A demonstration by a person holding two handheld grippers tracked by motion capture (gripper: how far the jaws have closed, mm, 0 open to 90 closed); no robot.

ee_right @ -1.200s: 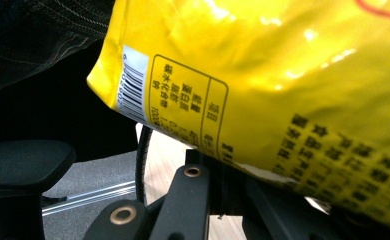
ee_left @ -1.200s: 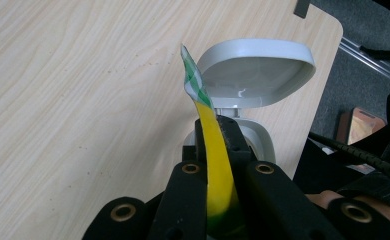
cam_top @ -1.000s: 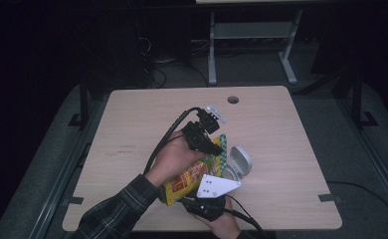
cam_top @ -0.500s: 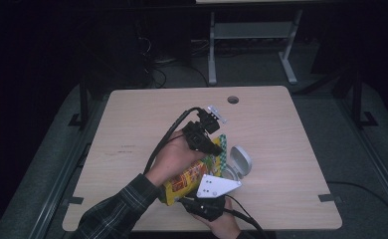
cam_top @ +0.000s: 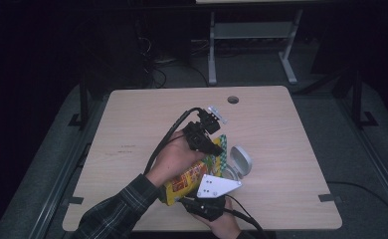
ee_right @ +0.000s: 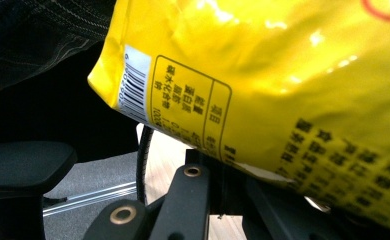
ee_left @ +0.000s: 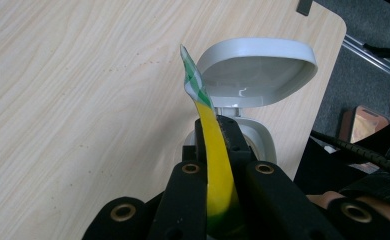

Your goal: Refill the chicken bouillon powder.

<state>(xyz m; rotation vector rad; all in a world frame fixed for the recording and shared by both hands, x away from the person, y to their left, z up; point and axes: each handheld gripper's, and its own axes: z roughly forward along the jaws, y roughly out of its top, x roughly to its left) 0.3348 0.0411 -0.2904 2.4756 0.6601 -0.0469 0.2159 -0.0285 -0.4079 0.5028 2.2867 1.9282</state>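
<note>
Yellow foil, glossy and crinkled, makes up the bag (cam_top: 184, 180), which hangs between the two grippers above the worktop (cam_top: 132, 129). The left gripper (cam_top: 213, 145) has its fingers clamped on the bag's flat green-checked top seal (ee_left: 195, 85); the right gripper (cam_top: 209, 199) has its fingers closed on the lower edge by the barcode (ee_right: 135, 82). The seal looks unbroken, so I judge the opening not yet done. Just beyond the left fingers sits a smooth grey plastic bin (cam_top: 239, 162), rounded, its hinged lid (ee_left: 258, 70) already up, apparently ready to receive something.
</note>
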